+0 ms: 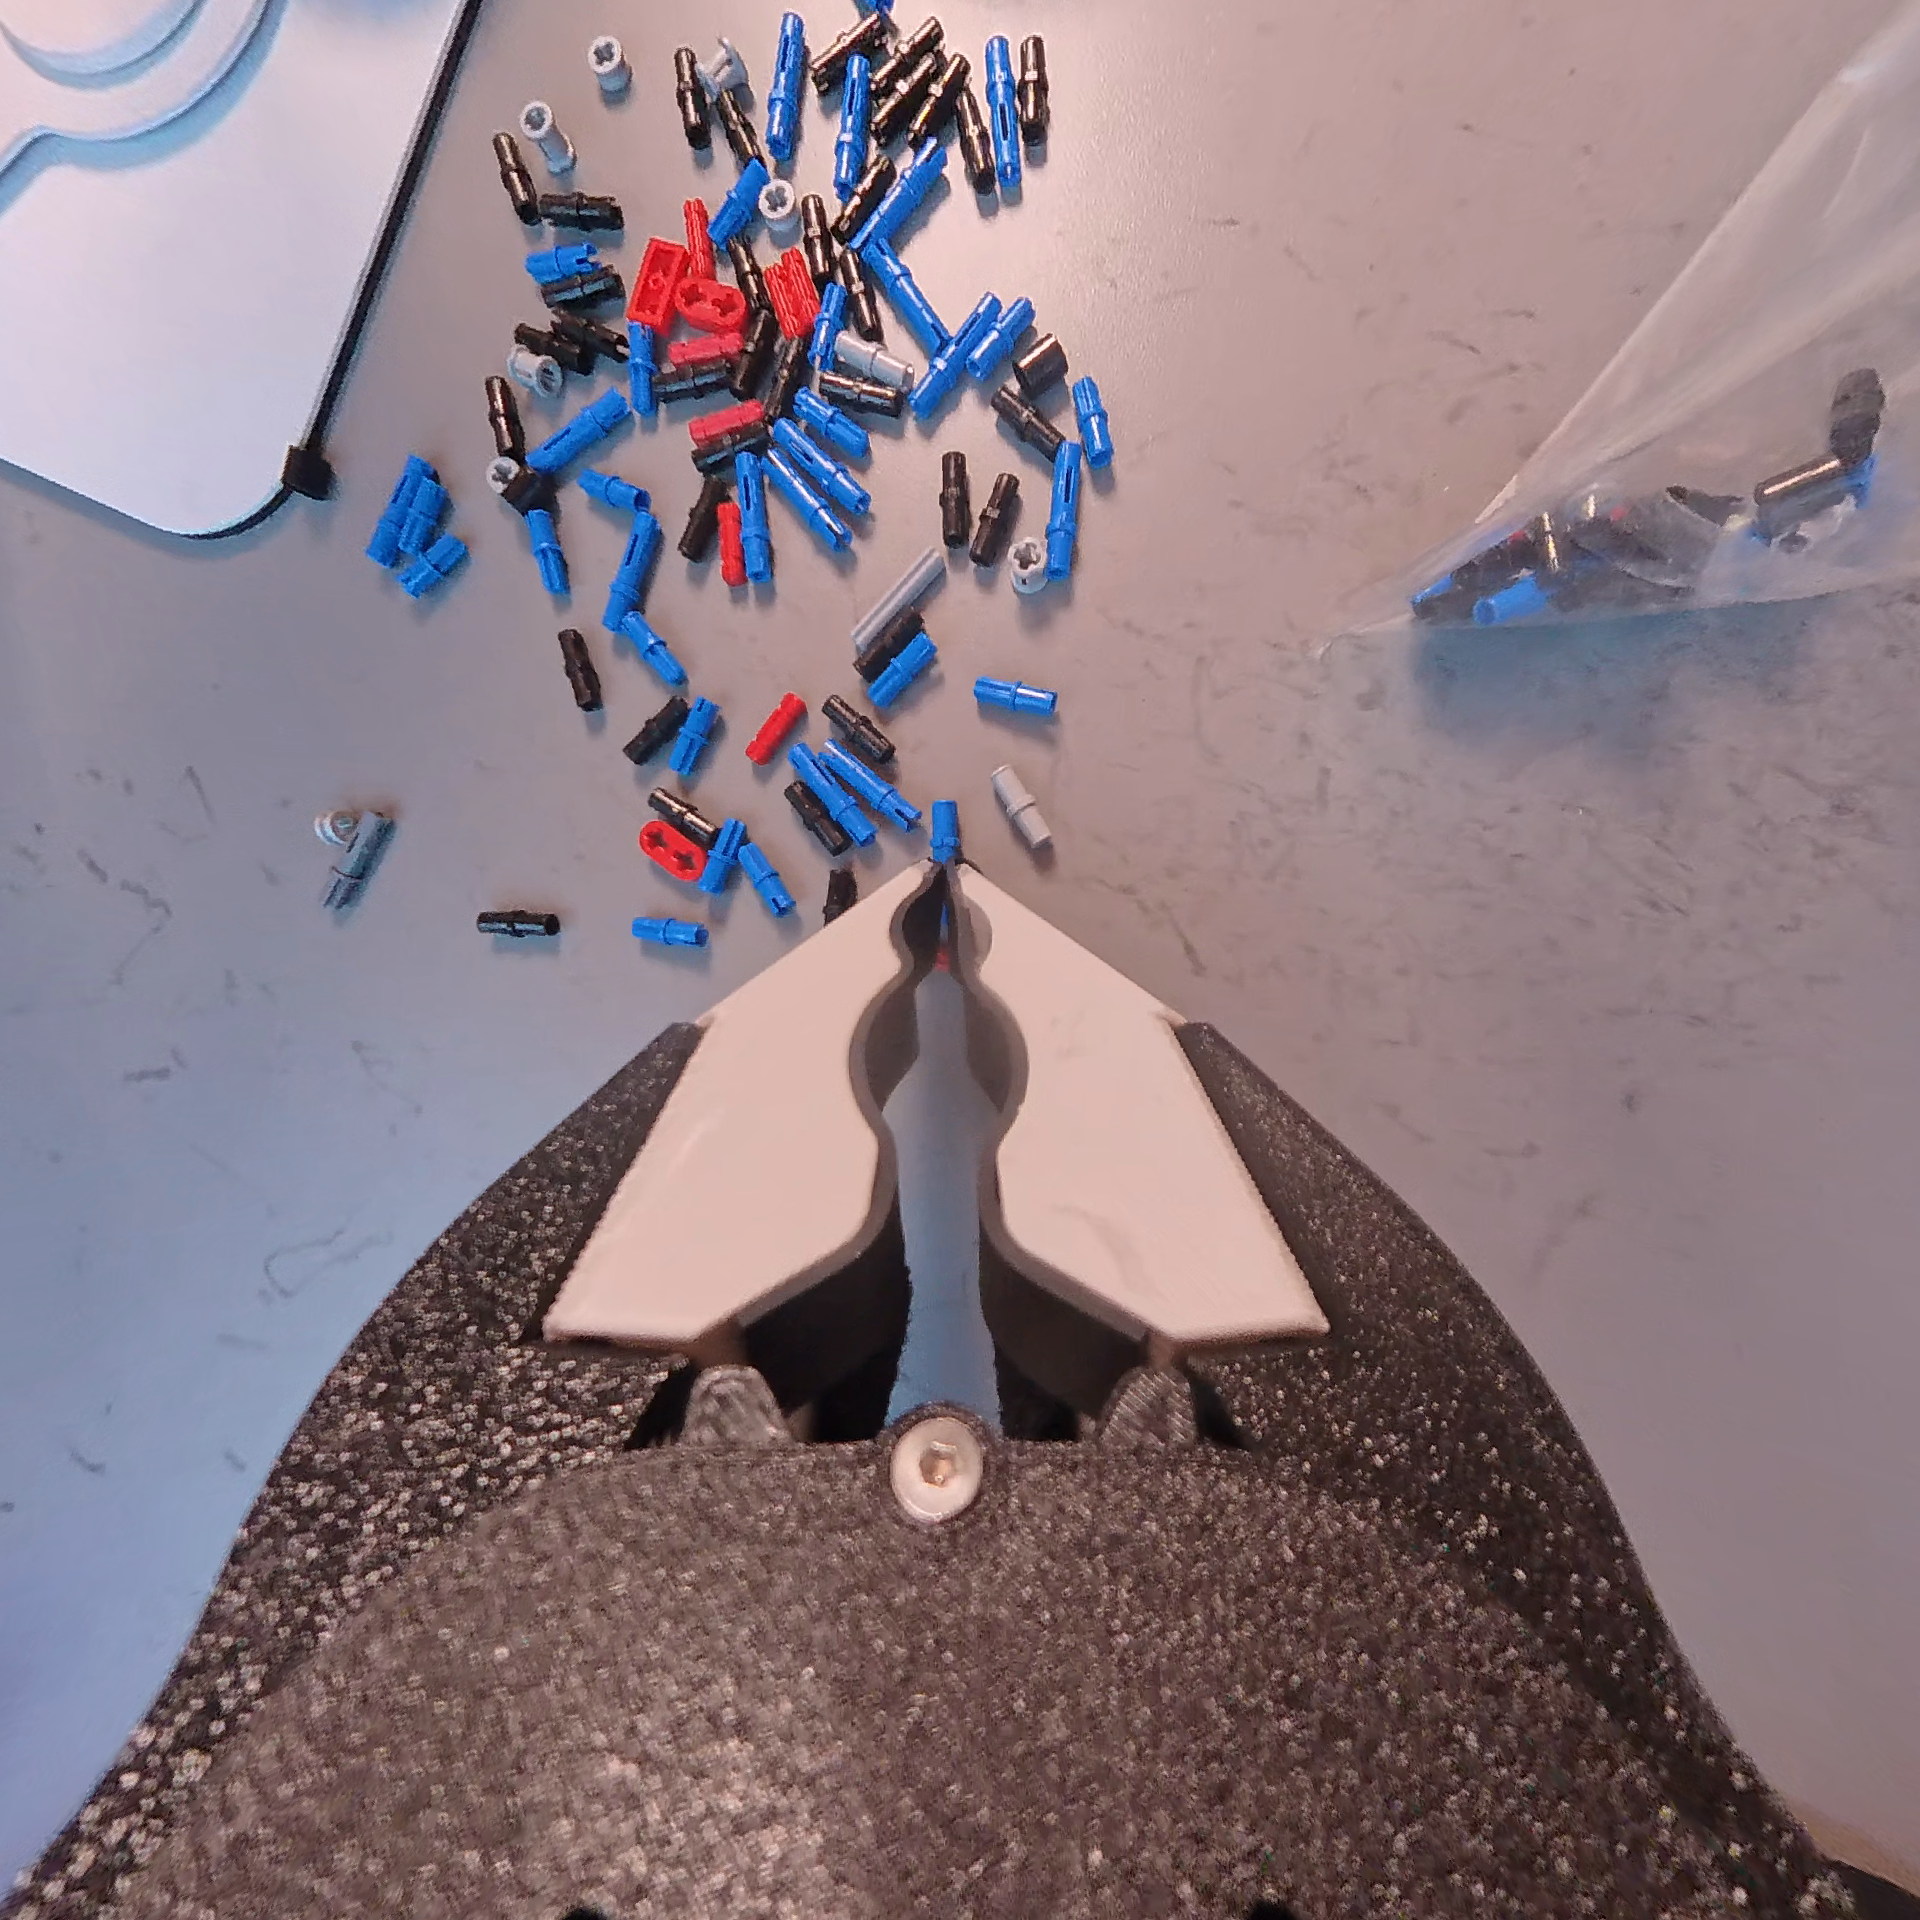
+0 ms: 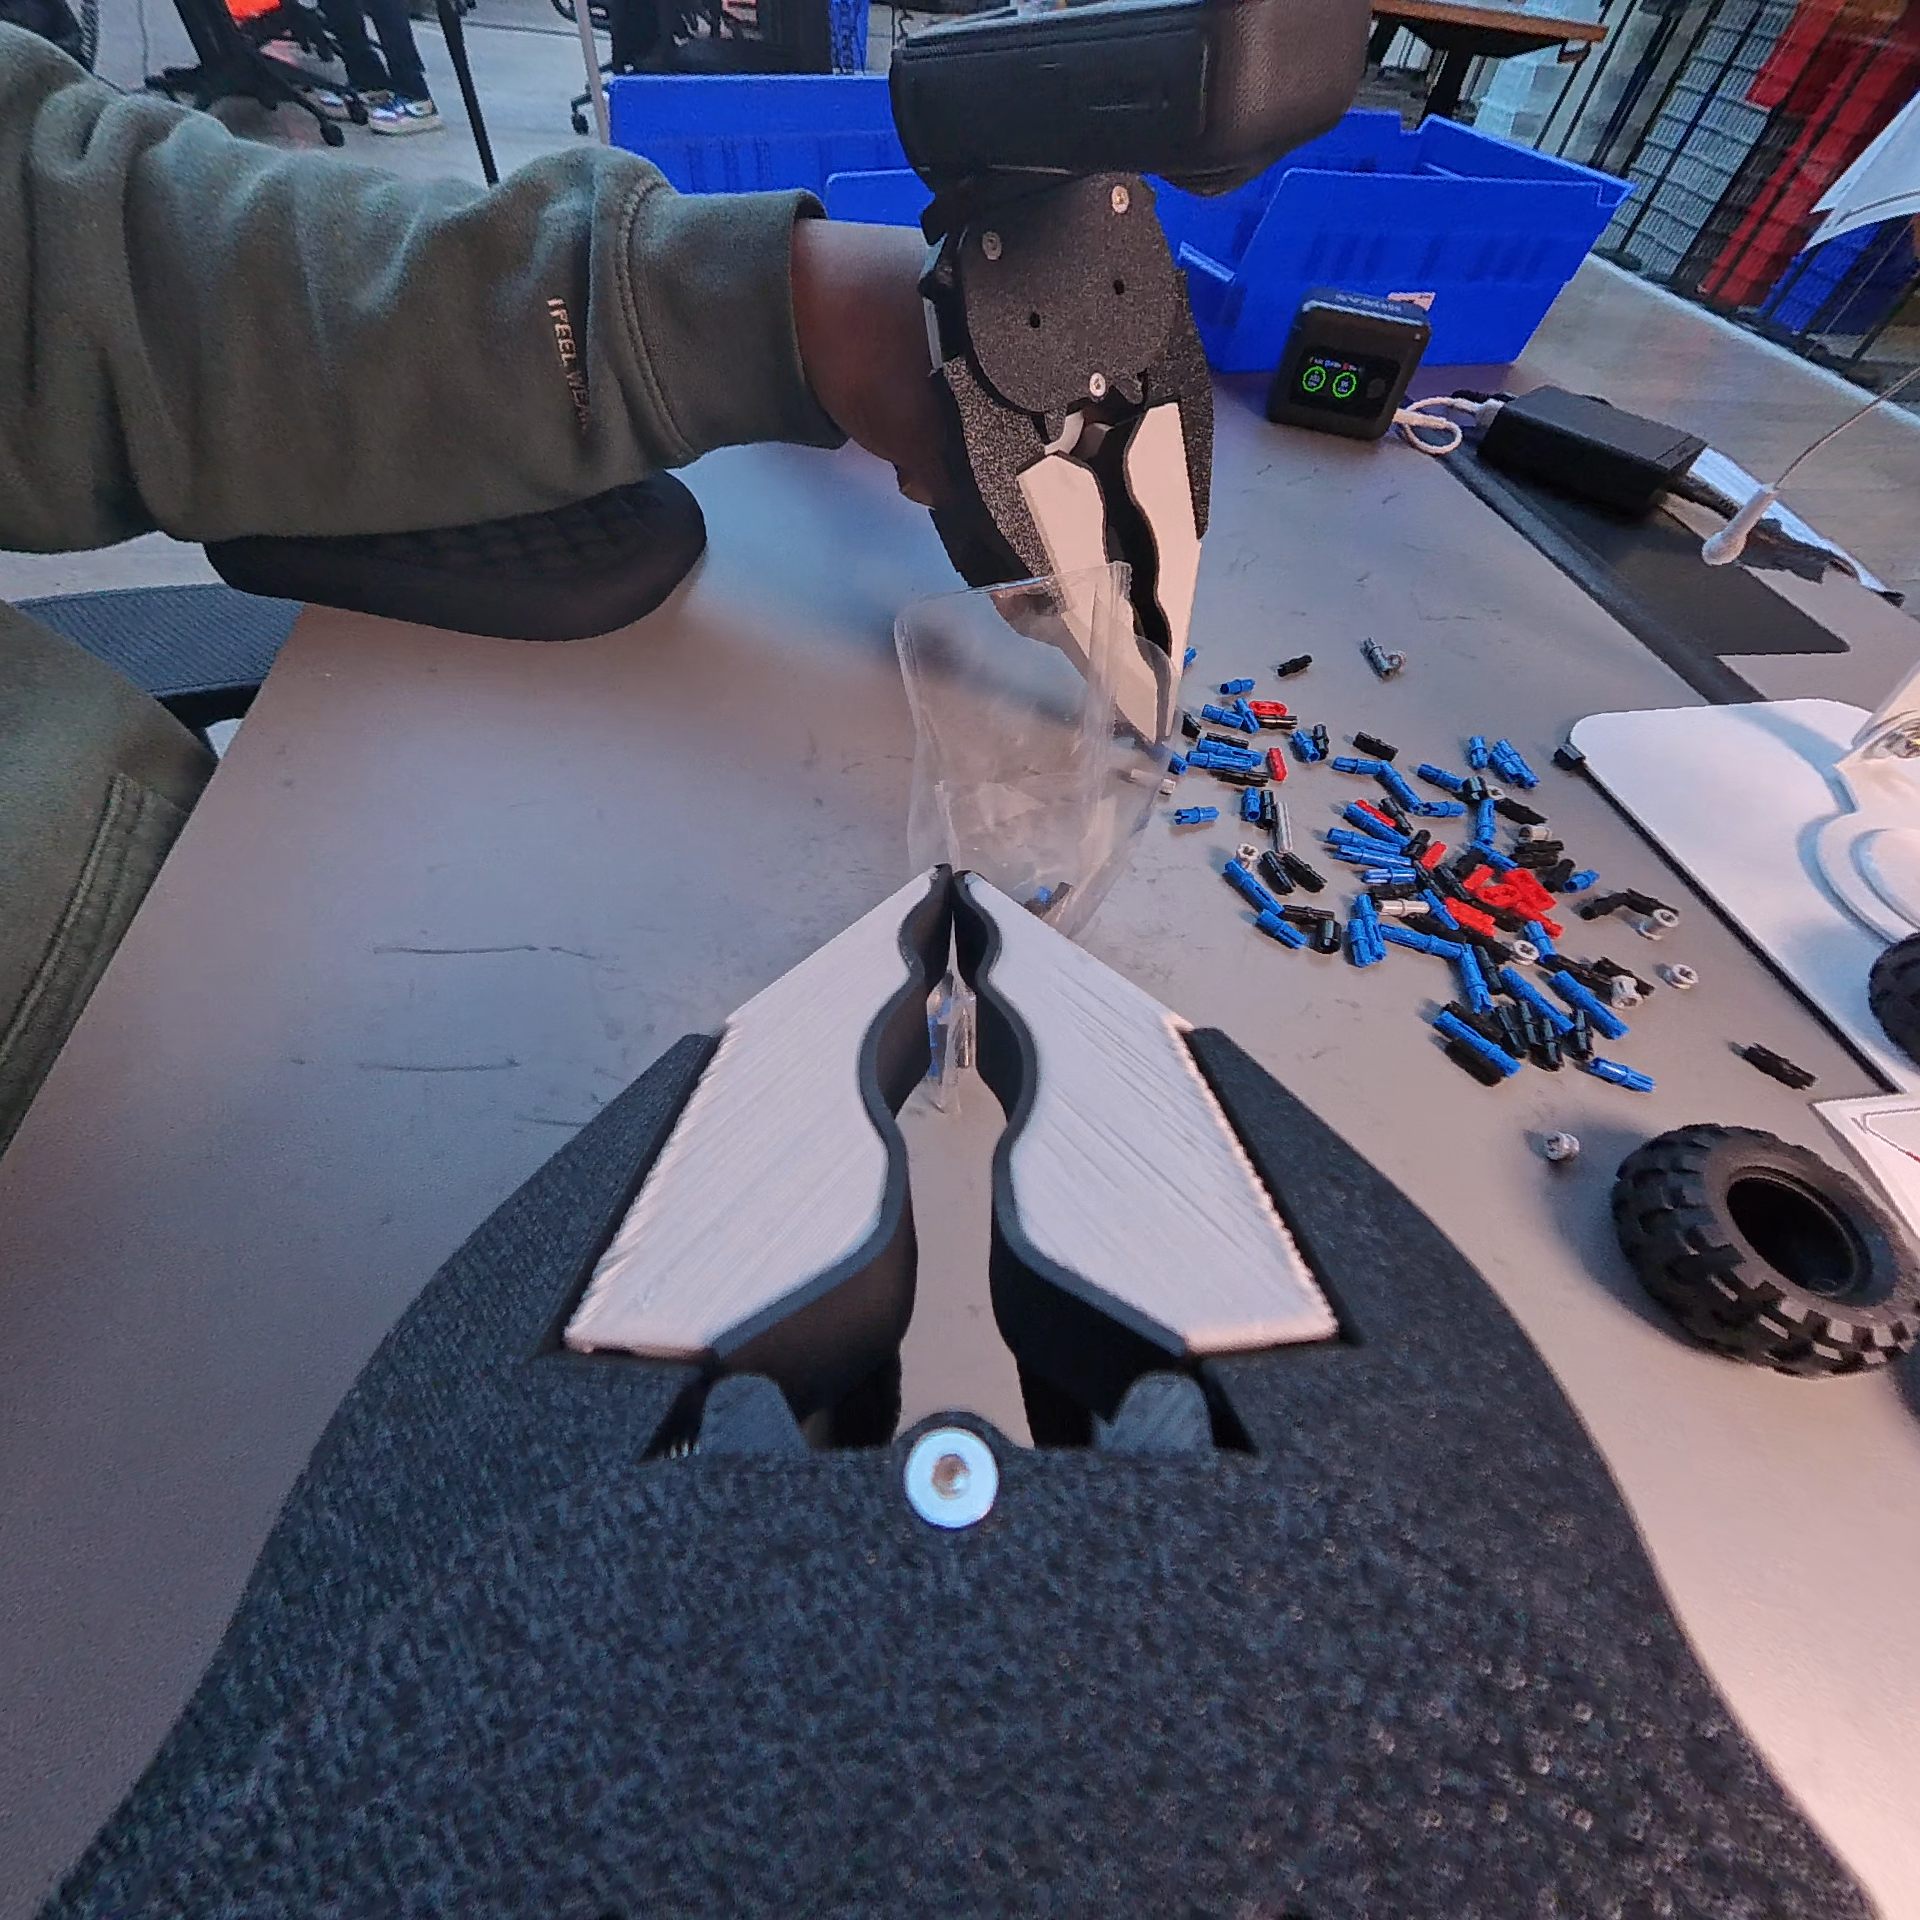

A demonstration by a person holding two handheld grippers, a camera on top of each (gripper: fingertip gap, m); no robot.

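Note:
My left gripper [image 1: 943, 868] is shut on a small blue pin [image 1: 943, 829] at the near edge of a scatter of blue, black, red and grey pins [image 1: 790, 416] on the grey table [image 1: 1455, 1039]. In the right wrist view it [image 2: 1162, 722] points down beside the mouth of a clear plastic bag [image 2: 1018, 748]. My right gripper [image 2: 951, 883] is shut on the lower end of that bag, which stands up from its tips. The bag [image 1: 1683, 488] also shows at the right of the left wrist view, with several pins inside.
A white board [image 1: 177, 312] lies left of the pins. A black rubber tyre [image 2: 1766, 1247] sits right of my right gripper. Blue bins [image 2: 1403, 229], a small screen device [image 2: 1345, 364] and a black box [image 2: 1579, 447] stand at the back. A person's green sleeve [image 2: 364, 343] reaches in from the left. The gap from one gripper's tips to the other's is roughly 15 cm.

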